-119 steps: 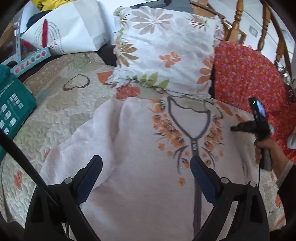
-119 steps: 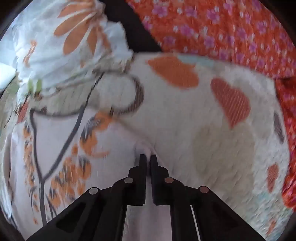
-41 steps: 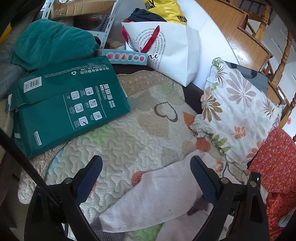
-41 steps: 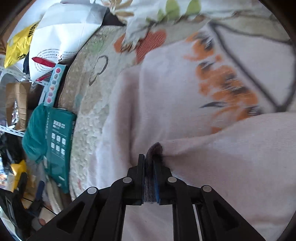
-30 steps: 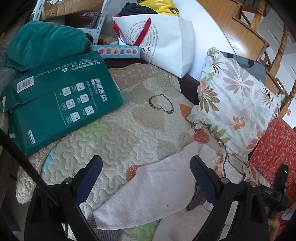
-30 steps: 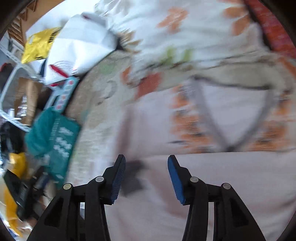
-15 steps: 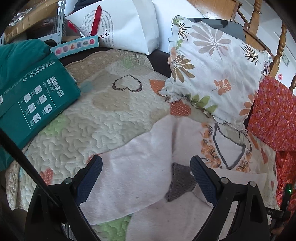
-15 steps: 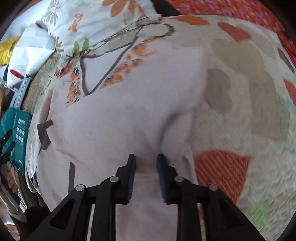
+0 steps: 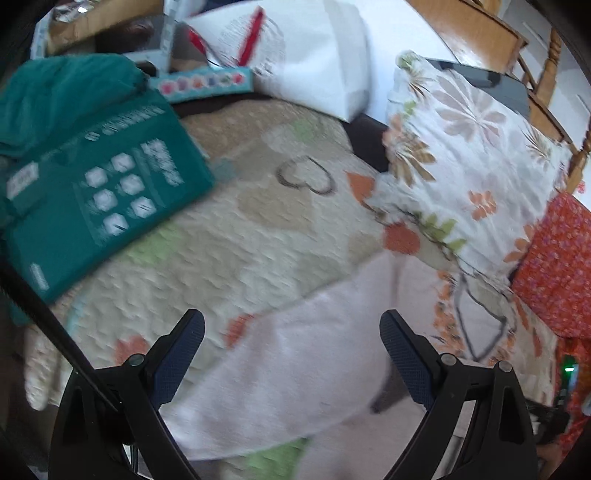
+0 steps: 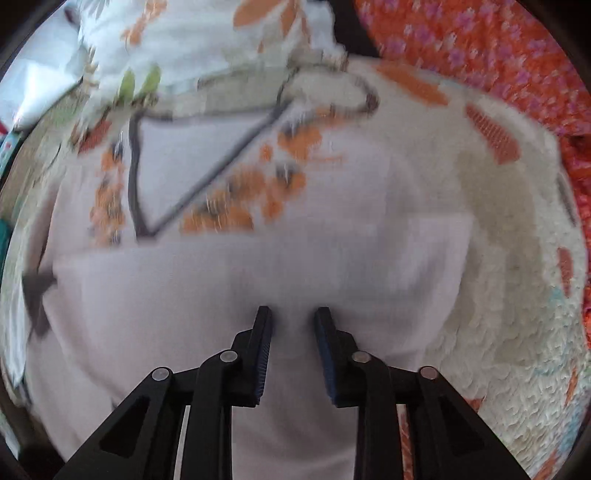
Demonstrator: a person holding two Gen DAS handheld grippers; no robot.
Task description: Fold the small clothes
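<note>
A pale pink top (image 10: pixel 258 266) with a grey V-neck trim and orange flower embroidery lies flat on the quilted bed cover (image 9: pixel 236 236). Its right sleeve is folded across the chest; the grey cuff (image 10: pixel 37 299) shows at the left. In the left wrist view the other sleeve (image 9: pixel 295 354) stretches out toward the lower left. My left gripper (image 9: pixel 291 354) is open wide above that sleeve, holding nothing. My right gripper (image 10: pixel 291 325) is partly open over the folded sleeve, with nothing between the pads. Both views are blurred.
A flowered pillow (image 9: pixel 465 158) lies at the head of the top, an orange patterned cloth (image 10: pixel 498 55) to its right. A green package (image 9: pixel 96 199), a teal garment (image 9: pixel 55 92), a white paper bag (image 9: pixel 303 51) and a wooden bed frame (image 9: pixel 476 33) stand to the left and behind.
My right gripper let go of the sleeve cuff after carrying it across the chest, drew back and now hangs partly open. My left gripper swung back toward the left sleeve, still open.
</note>
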